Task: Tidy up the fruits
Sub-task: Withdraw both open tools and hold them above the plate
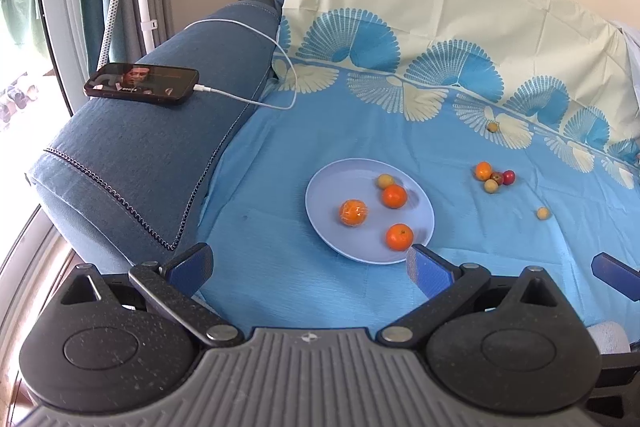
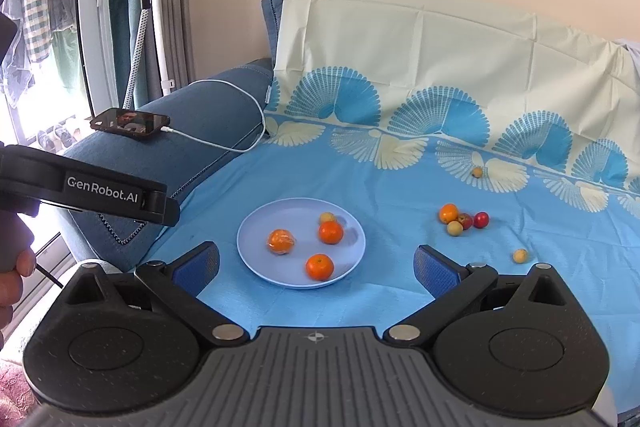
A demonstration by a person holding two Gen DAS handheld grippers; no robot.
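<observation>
A pale blue plate (image 1: 328, 187) (image 2: 260, 251) lies on the blue cloth and holds three oranges (image 1: 394, 196) (image 2: 330, 231) and one small yellow fruit (image 1: 385, 181) (image 2: 327, 217). To its right sits a cluster (image 1: 494, 177) (image 2: 462, 219) of an orange, a red fruit and small yellowish ones. Two single yellow fruits (image 1: 542, 213) (image 2: 520, 255) lie apart from it, one farther back (image 1: 492, 126) (image 2: 477, 171). My left gripper (image 1: 310, 267) is open near the plate's front edge, holding nothing. My right gripper (image 2: 318, 267) is also open and holds nothing, just short of the plate.
A phone (image 1: 142, 83) (image 2: 130, 123) on a white cable lies on the blue sofa armrest at left. A patterned cloth covers the sofa back. The left gripper's body (image 2: 88, 191), held by a hand, shows at the left of the right wrist view.
</observation>
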